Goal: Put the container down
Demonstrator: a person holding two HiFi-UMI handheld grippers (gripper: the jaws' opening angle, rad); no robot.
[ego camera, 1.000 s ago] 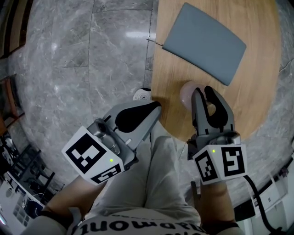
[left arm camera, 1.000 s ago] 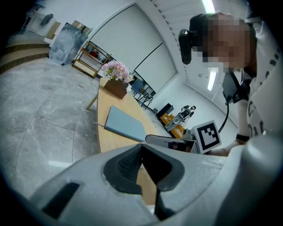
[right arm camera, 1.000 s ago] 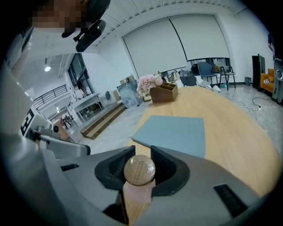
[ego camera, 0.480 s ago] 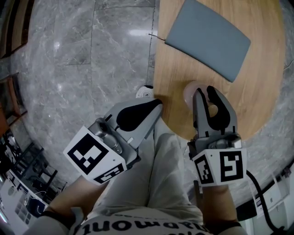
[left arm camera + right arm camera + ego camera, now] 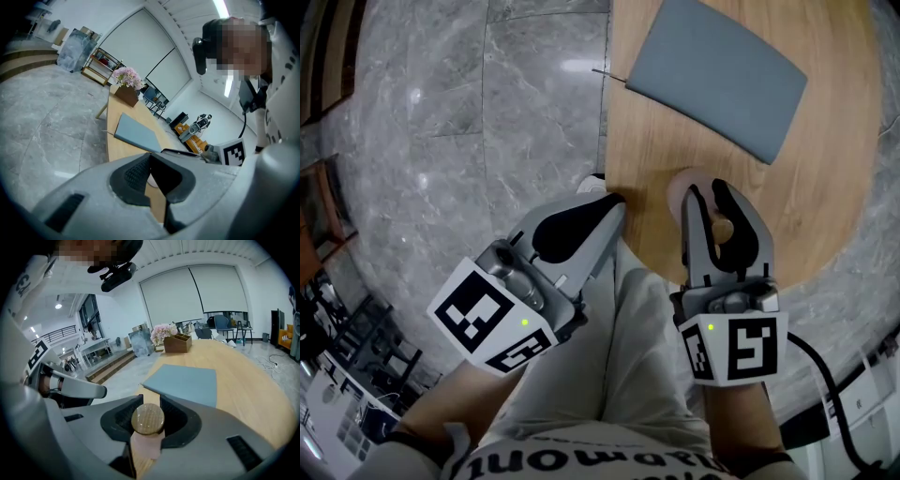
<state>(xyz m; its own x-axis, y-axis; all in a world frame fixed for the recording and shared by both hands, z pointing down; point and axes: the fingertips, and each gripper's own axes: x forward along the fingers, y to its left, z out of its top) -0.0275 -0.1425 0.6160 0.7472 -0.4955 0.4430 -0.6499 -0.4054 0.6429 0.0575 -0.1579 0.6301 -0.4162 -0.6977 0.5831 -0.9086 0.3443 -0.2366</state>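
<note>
A small pale pink container (image 5: 682, 190) with a round wooden lid (image 5: 147, 418) is over the near edge of the round wooden table (image 5: 825, 178). My right gripper (image 5: 709, 190) is shut on it, one pad on each side just under the lid. I cannot tell whether its base touches the wood. In the right gripper view the container (image 5: 146, 445) fills the gap between the right gripper's (image 5: 147, 405) jaws. My left gripper (image 5: 612, 202) hangs just off the table's left edge, over the person's lap. Its jaws are shut with nothing in them, as the left gripper view (image 5: 150, 163) shows.
A grey rectangular mat (image 5: 717, 73) lies on the table beyond the container. At the table's far end stand a wooden box (image 5: 177, 343) and pink flowers (image 5: 161, 332). Grey marble floor (image 5: 469, 122) lies left of the table, with a small white object (image 5: 592, 182) by the table edge.
The right gripper and the container have shifted slightly left, toward the table's near edge. The left gripper has barely moved. Both grips look the same.
</note>
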